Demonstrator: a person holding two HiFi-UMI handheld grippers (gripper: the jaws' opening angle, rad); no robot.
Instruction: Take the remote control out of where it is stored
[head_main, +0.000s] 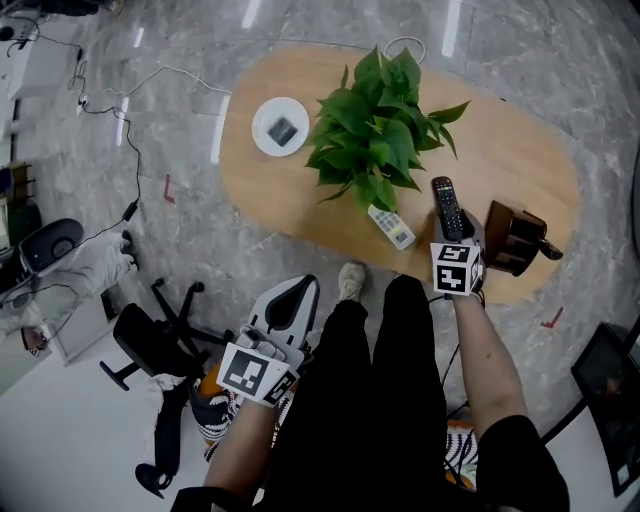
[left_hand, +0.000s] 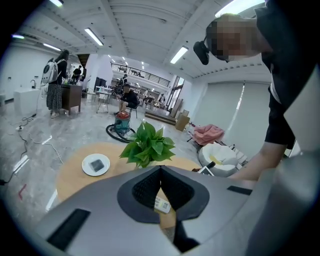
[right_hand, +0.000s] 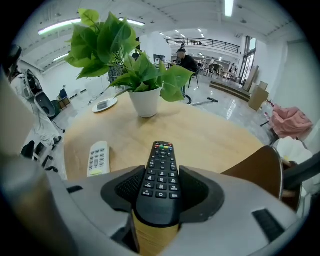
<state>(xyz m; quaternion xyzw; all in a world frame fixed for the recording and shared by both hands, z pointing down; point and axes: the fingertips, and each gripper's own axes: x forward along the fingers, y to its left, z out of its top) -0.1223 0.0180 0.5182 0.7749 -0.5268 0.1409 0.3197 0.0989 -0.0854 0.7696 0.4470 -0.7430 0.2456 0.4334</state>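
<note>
A black remote control (head_main: 447, 208) (right_hand: 161, 180) lies lengthwise between the jaws of my right gripper (head_main: 450, 228) (right_hand: 160, 189), which is shut on its rear half. Its button face is up, and it is held over the near edge of the oval wooden table (head_main: 520, 150). Just to its right stands a dark brown wooden holder (head_main: 512, 238) (right_hand: 260, 172). My left gripper (head_main: 285, 305) (left_hand: 160, 172) hangs off the table, low by the person's leg. Its jaw tips meet and nothing is between them.
A white remote (head_main: 391, 227) (right_hand: 98, 158) lies on the table left of the black one. A leafy potted plant (head_main: 375, 130) (right_hand: 135, 60) stands mid-table, and a white plate (head_main: 280, 126) (left_hand: 95, 164) with a dark object sits further left. An office chair (head_main: 150, 340) stands on the floor.
</note>
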